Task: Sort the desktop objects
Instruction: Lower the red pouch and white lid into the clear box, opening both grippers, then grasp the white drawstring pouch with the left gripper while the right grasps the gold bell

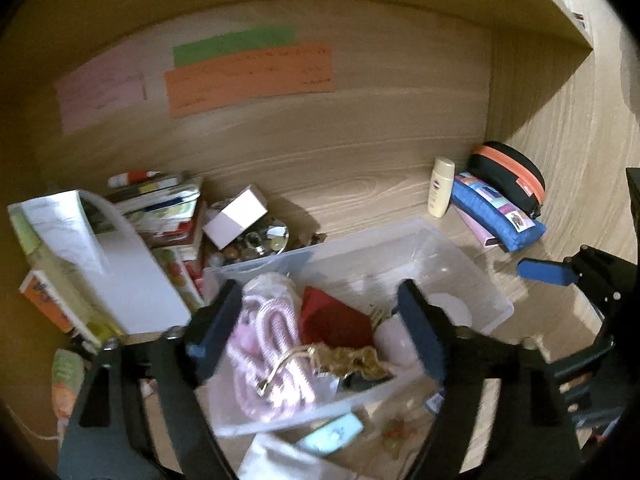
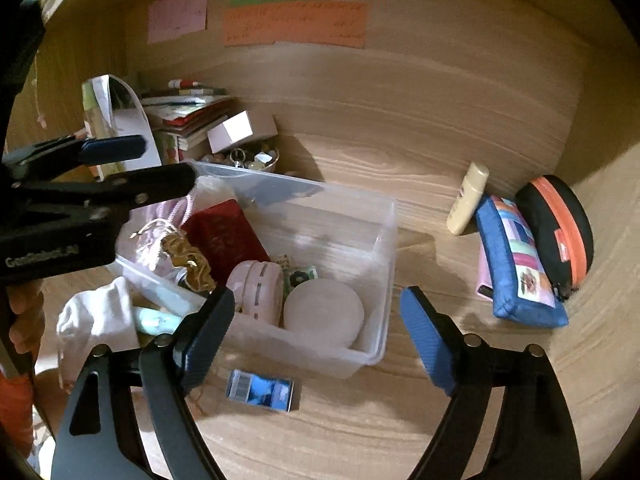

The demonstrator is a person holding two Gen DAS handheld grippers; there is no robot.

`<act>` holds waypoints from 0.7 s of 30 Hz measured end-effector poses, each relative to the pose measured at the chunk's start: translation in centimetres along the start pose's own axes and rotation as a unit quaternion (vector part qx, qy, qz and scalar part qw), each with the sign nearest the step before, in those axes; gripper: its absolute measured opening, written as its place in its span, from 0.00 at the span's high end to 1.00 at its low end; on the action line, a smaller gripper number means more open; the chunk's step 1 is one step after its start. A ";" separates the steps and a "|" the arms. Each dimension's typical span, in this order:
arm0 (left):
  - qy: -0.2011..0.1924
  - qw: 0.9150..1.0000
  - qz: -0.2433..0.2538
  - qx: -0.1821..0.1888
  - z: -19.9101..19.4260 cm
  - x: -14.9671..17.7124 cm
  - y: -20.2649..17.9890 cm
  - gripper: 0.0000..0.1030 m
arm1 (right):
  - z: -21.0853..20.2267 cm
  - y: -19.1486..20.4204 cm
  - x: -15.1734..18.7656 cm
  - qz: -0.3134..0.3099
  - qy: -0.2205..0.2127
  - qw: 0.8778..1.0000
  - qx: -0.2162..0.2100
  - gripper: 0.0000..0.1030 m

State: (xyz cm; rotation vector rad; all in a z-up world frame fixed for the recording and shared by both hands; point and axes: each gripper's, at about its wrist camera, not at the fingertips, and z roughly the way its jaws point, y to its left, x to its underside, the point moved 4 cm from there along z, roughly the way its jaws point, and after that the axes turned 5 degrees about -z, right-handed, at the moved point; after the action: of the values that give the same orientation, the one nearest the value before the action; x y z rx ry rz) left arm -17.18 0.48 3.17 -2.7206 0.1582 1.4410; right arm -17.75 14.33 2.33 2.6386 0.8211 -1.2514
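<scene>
Both claws wide, empty: left gripper (image 1: 320, 332) over clear bin (image 2: 384, 240); grab desk-front blue box (image 2: 260, 390) squarely with right gripper (image 2: 316, 336).

A bin (image 2: 384, 240) sits mid-desk holding a cord (image 1: 260, 344), a pouch (image 2: 228, 236) and a round lid (image 2: 324, 312). Books (image 2: 188, 116) are stacked behind it to the left; a bottle (image 2: 468, 198) and two cases (image 2: 520, 264) lie to its right, a small box (image 2: 260, 390) in front

Clear plastic bin (image 2: 384, 216), partly filled
</scene>
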 end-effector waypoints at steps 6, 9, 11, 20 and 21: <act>-0.008 1.000 0.002 -0.019 -2.7 1.4 1.2 0.10 | -1.7 0.0 0.8 0.009 -0.006 1.000 0.001 0.19; -0.003 0.999 0.003 -0.032 -3.6 2.4 2.0 0.10 | -2.4 0.3 1.4 0.007 -0.004 1.000 0.004 0.19; 0.002 0.999 0.001 -0.042 -4.2 3.2 2.7 0.09 | -2.7 0.4 1.7 0.006 -0.003 1.000 0.005 0.19; 0.059 0.997 -0.014 -0.053 -3.8 7.6 5.0 0.09 | -2.2 1.2 4.1 0.003 0.022 1.000 -0.001 0.18; 0.070 0.996 -0.014 -0.051 -3.4 8.0 5.0 0.09 | -1.9 1.2 4.4 0.003 0.028 1.000 -0.003 0.18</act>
State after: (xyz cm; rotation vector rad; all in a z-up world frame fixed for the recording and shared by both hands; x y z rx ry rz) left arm -10.50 -5.37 -1.56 -2.8940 0.0541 1.2867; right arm -13.52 15.76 0.18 2.6816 0.8215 -1.1771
